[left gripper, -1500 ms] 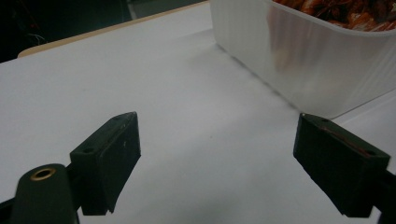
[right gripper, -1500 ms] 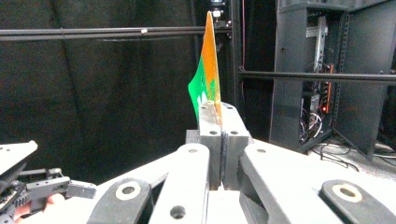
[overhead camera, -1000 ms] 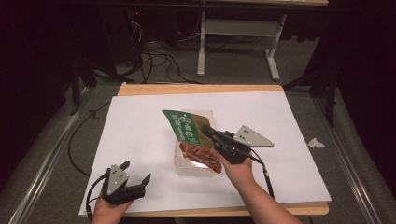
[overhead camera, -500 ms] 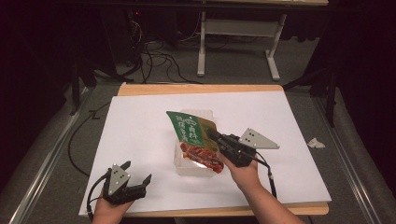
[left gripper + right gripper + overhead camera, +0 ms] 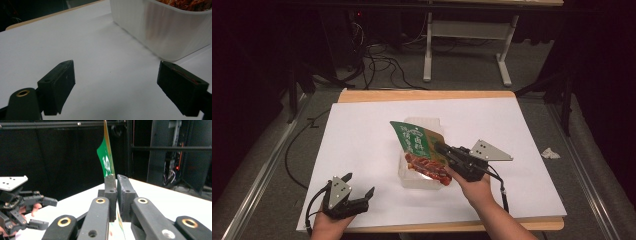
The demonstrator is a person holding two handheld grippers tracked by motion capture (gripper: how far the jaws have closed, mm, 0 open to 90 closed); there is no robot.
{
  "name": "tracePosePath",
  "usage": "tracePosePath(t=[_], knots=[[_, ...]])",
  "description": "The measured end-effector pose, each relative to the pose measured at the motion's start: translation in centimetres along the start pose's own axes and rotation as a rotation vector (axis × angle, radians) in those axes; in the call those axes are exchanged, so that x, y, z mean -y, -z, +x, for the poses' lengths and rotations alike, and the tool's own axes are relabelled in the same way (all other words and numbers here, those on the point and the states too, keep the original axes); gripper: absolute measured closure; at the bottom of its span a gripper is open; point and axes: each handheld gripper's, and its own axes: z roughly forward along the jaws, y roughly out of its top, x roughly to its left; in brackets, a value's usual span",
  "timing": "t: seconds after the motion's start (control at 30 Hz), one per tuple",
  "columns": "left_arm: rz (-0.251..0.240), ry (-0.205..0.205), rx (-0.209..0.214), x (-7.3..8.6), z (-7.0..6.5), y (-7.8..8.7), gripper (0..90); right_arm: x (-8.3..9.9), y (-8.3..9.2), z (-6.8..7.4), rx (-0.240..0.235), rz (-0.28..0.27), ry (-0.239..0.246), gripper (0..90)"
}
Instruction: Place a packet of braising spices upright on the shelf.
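Note:
A green snack packet (image 5: 419, 142) with a red food picture stands tilted over a clear plastic tub (image 5: 424, 180) in the middle of the white table. My right gripper (image 5: 443, 149) is shut on the packet's right edge. In the right gripper view the thin packet (image 5: 107, 162) rises from between the jaws of the right gripper (image 5: 116, 178); they have just been opening slightly, with the packet still pinched. My left gripper (image 5: 359, 183) rests near the table's front left edge. In its own view the left gripper (image 5: 122, 77) is open with nothing between its fingers, and the tub (image 5: 162, 27) stands ahead.
The white sheet (image 5: 362, 135) covers a wooden table. A crumpled bit of paper (image 5: 550, 153) lies on the floor to the right. Cables and a metal stand's legs (image 5: 464, 35) sit behind the table. The left gripper (image 5: 46, 212) shows at left in the right gripper view.
The right gripper and the packet have shifted slightly, the packet's top edging right. The left gripper has stayed put.

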Motion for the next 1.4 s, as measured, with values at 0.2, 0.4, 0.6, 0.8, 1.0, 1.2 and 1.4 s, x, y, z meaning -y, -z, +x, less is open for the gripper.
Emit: tracePosePath(t=[0.2,0.4,0.6,0.8,1.0,1.2,1.4], knots=[[0.005,0.0,0.0,0.0,0.1,-0.1,15.3,0.5,0.4,-0.8,-0.015,0.072,-0.005,88.9],[0.003,0.0,-0.004,0.0,0.0,0.0,15.3,0.7,1.1,-1.2,-0.018,0.079,-0.006,90.0],[0.003,-0.003,-0.005,0.0,-0.1,-0.1,15.3,0.2,0.2,-1.3,-0.043,0.122,-0.018,87.9],[0.003,0.002,-0.007,0.1,0.1,0.0,15.3,0.3,-1.7,-1.4,-0.078,0.205,-0.039,79.7],[0.003,0.002,-0.008,0.1,0.1,0.0,15.3,0.4,-2.6,-2.2,-0.086,0.263,-0.049,86.6],[0.006,0.0,-0.007,0.1,0.0,0.0,15.3,0.9,-2.3,-2.1,-0.033,0.208,-0.051,90.0],[0.005,-0.001,-0.008,0.1,0.0,0.0,15.3,1.4,-1.4,-1.2,0.016,0.085,-0.065,90.0]])
